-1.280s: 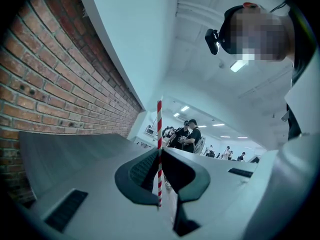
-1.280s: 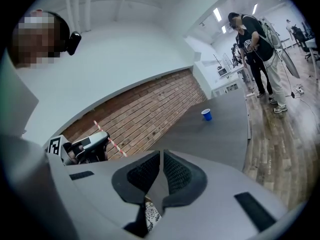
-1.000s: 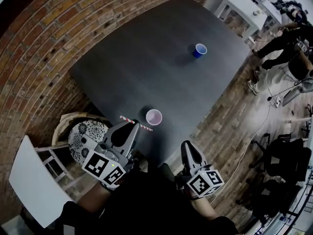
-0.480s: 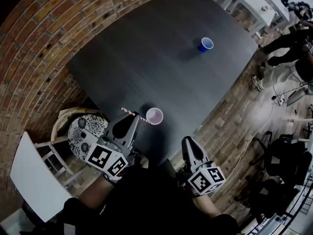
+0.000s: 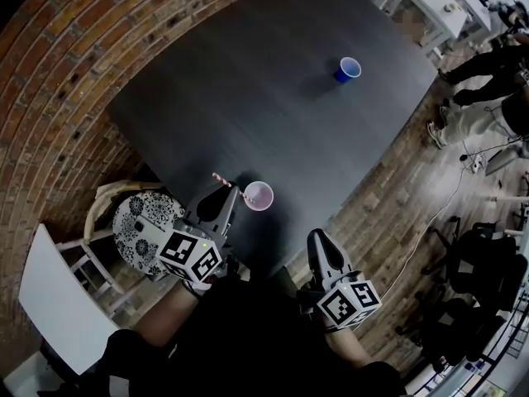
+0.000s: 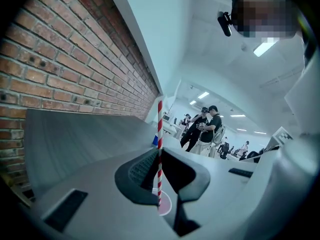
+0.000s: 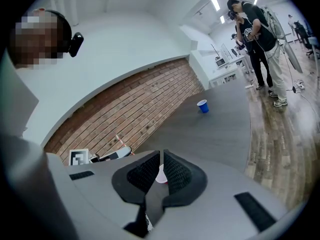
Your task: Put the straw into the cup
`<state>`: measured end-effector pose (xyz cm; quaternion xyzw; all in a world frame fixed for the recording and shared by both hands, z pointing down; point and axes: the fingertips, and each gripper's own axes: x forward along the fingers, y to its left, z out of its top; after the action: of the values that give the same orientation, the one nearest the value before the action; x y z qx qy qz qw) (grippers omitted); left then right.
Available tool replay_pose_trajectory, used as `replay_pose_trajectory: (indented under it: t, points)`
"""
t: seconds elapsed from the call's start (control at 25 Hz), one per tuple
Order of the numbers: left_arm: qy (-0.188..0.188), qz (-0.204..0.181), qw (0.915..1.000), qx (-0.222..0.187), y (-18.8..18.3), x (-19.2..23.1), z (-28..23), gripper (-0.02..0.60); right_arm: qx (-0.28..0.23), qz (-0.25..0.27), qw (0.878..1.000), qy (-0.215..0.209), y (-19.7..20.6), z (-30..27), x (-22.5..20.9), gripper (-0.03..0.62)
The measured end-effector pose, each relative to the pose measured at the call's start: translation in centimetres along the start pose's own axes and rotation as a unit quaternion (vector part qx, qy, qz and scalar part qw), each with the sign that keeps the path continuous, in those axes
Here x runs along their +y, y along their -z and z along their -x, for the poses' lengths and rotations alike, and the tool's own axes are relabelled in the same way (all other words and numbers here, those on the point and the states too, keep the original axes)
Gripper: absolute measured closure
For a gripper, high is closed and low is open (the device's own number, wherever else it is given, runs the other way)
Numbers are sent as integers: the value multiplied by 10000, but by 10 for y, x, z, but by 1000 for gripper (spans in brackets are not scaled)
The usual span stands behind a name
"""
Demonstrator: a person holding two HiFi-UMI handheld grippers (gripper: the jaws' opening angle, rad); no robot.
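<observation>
Just left of the pale pink plastic cup [image 5: 259,195], at the lower centre of the head view, the left gripper's [image 5: 227,198] jaws clamp the red-and-white striped paper straw [image 5: 221,179] upright. The right gripper's [image 5: 319,243] jaws are together and empty, near the lower edge of the dark grey worktop [image 5: 273,81].

Looks like an open-plan office/lab: brick wall [image 5: 58,81], wood floor [image 5: 388,205], big dark table [image 5: 273,81], white desks [image 5: 411,2] at far end, black office chairs [image 5: 483,267], ceiling strip lights [image 7: 214,3], cable [image 5: 431,228] across floor, people [image 7: 257,29] standing about.
</observation>
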<state>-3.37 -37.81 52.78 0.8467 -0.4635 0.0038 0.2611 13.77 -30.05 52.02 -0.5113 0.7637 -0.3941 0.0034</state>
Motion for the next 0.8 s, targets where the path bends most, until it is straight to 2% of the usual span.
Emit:
replay_pose_trajectory:
  t: [0.8]
  points:
    - [-65,52,9985,532,52,14,-33,548,43,-157,9998,61,9,3,-11,548]
